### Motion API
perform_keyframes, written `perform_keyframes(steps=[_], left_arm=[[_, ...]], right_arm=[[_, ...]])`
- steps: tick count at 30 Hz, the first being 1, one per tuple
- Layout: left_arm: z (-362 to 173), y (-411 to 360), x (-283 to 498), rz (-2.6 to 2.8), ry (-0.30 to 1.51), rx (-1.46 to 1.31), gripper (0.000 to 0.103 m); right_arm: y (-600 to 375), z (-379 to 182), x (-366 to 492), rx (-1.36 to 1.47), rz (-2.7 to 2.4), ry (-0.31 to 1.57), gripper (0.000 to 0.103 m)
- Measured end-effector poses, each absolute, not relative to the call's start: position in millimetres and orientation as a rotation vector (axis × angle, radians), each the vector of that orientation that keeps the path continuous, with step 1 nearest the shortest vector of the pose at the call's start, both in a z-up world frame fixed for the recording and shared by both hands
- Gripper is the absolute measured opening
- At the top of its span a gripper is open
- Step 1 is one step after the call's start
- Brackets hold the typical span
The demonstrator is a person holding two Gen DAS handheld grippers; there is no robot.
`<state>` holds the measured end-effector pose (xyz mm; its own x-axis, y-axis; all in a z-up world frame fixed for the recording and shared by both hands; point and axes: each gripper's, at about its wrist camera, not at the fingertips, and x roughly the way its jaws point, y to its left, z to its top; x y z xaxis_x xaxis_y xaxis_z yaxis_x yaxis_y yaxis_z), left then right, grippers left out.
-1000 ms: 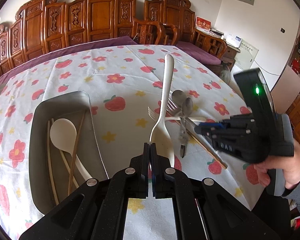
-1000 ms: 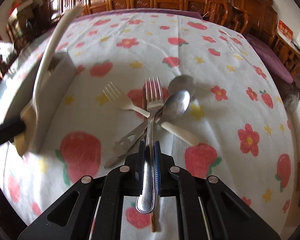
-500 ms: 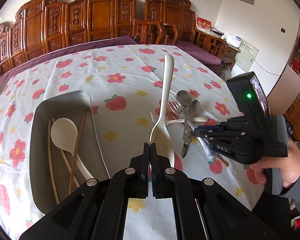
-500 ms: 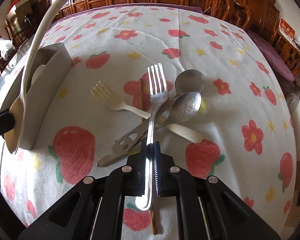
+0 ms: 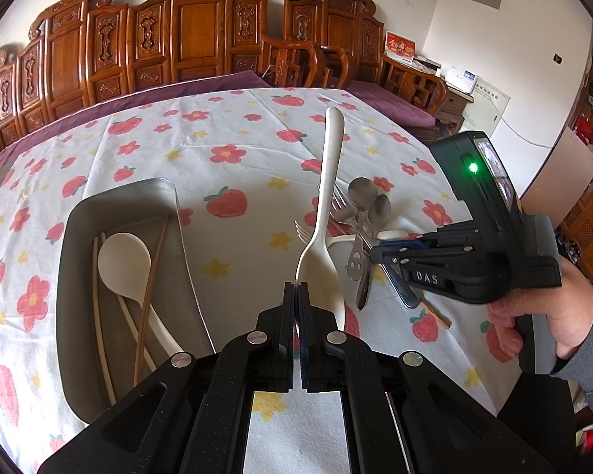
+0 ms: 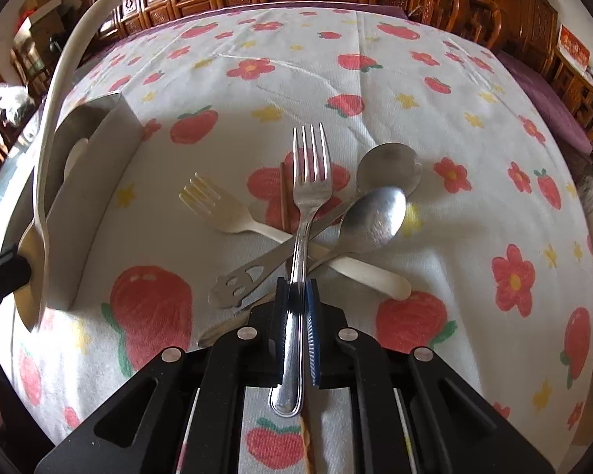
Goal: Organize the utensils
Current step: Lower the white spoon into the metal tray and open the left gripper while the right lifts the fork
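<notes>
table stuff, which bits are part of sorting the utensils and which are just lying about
Part of the job:
- cream spoon pinched in the left fingers
- steel fork between the right fingers
- grey tray holding a spoon and chopsticks
- pile of a cream fork, two steel spoons and a flat steel piece

Just lying about:
- carved wooden chairs
- red card and boxes on the side cabinet

"DAS" on the right claw (image 5: 379, 254)

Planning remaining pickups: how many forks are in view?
2. A metal fork in the right gripper; a cream fork lying on the tablecloth beneath it. More may hide.
</notes>
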<state>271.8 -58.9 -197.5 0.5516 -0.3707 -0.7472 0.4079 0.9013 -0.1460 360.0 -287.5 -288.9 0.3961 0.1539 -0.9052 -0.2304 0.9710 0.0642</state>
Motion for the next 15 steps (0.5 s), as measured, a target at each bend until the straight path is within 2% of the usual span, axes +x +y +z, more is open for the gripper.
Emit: perform_keyframes(steps=[10,13,15], left_arm=[[-196.1,-58.6,270.2,-0.465,0.87,0.043,0.001],[-195.2,-57.3,270.7,-0.464,0.868,0.041,0.001],[-194.7,-55.8,271.5,-0.462,0.867,0.037,0.001]], right_arm=[[-283.5,-288.5,360.6,-0.095,0.251,1.14,0.009],[-281.2,-284.2,353.6,-0.129,0.25,1.099,0.003],[-279.9,-280.8,350.7,-0.142,0.247,1.088,0.003]])
